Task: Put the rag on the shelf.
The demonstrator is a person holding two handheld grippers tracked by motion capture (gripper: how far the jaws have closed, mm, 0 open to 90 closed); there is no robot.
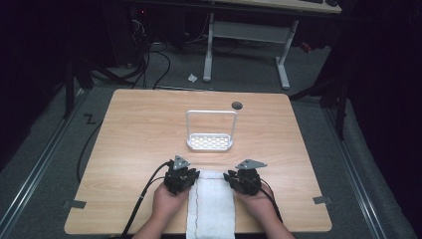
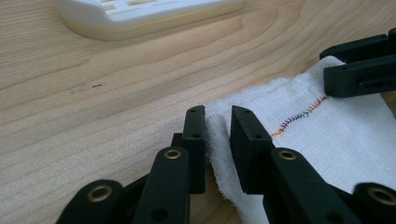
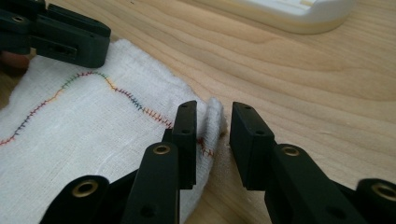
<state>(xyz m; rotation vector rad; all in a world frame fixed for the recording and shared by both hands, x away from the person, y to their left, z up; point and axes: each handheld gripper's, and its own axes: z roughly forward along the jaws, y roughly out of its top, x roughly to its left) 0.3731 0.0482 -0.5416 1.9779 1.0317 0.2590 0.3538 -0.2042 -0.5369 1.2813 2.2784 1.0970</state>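
White cloth (image 1: 211, 204) (coloured stitching, no readable writing) on wooden worktop (image 1: 139, 134); left gripper (image 2: 218, 122) and right gripper (image 3: 212, 120) jaws parted around its far corners.

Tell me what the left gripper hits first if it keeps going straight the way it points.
The left gripper already straddles the cloth corner; beyond that lies bare table, then probably the white rack, though depth is hard to judge.
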